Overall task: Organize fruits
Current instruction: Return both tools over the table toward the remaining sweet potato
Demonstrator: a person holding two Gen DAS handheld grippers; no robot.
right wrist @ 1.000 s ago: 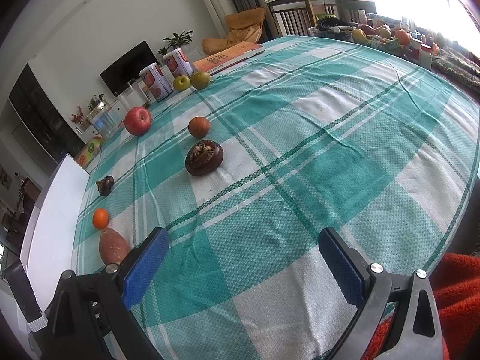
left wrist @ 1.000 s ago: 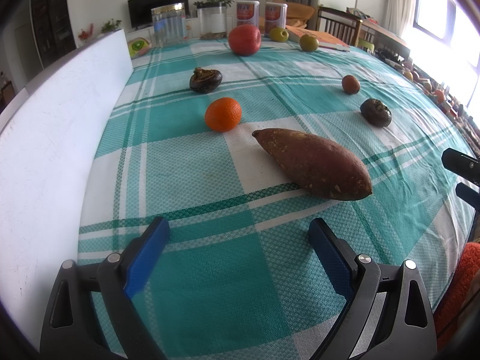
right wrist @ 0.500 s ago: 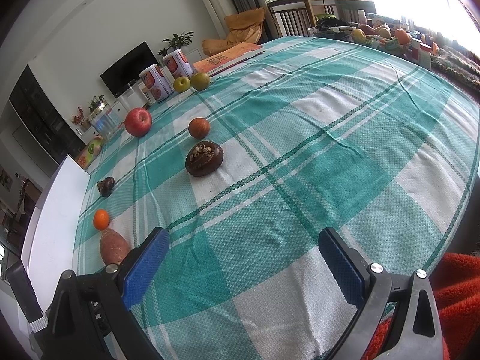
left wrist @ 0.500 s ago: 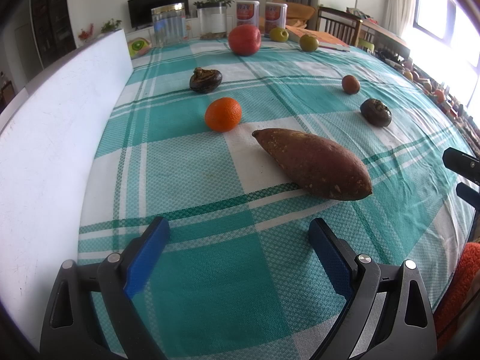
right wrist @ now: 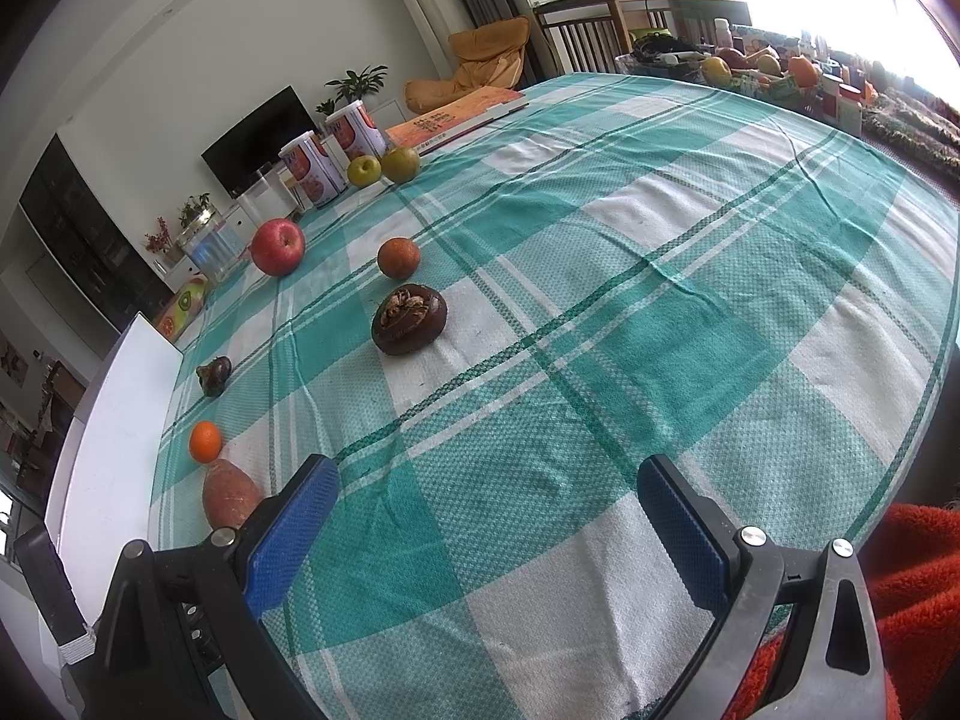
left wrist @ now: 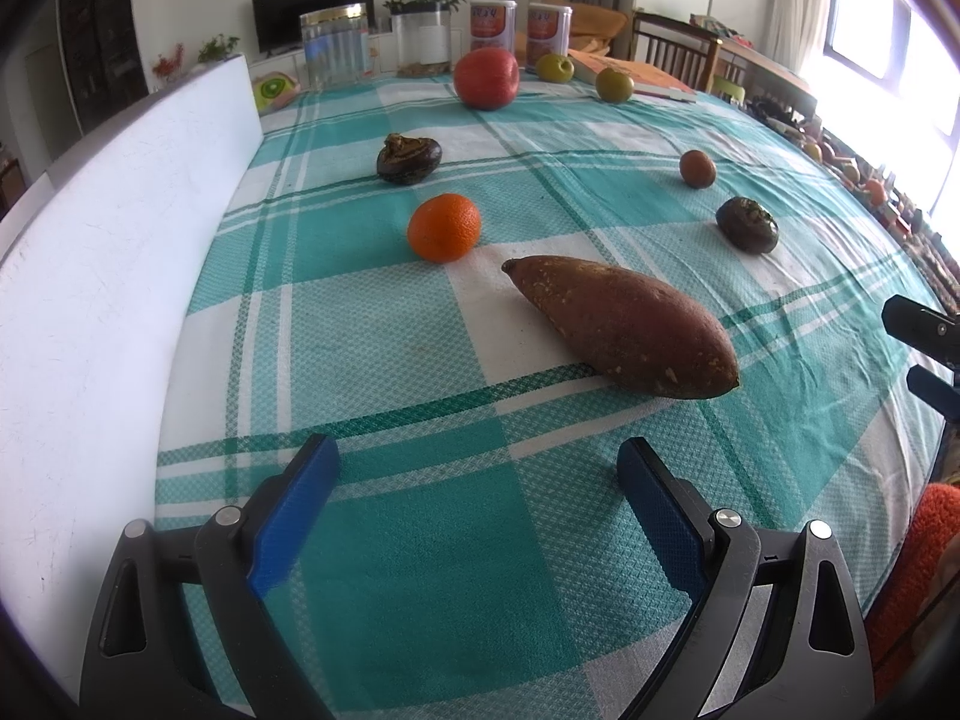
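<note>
Hovering low over the desk (left wrist: 372,528), the left tongs (left wrist: 477,462) are spread wide and hold nothing; right tongs (right wrist: 486,480) likewise wide and empty. Fruits lie scattered on the checked cloth, none touching: sweet potato (left wrist: 621,327) nearest the left tongs, orange (left wrist: 444,227) just behind it, red apple (left wrist: 486,78) far back.

Risks, as I judge them: the sweet potato is long and tapered, so a grip near a tip could let it pivot or slip out. Round fruit such as the orange may roll off if nudged. Loose cloth could snag on a low pad.

Left view shows the white board (left wrist: 120,252) along the desk's edge up close. Right view shows the dark lumpy fruit (right wrist: 409,319) closest, plus the small reddish fruit (right wrist: 398,257) and a cluttered far side, overexposed.
</note>
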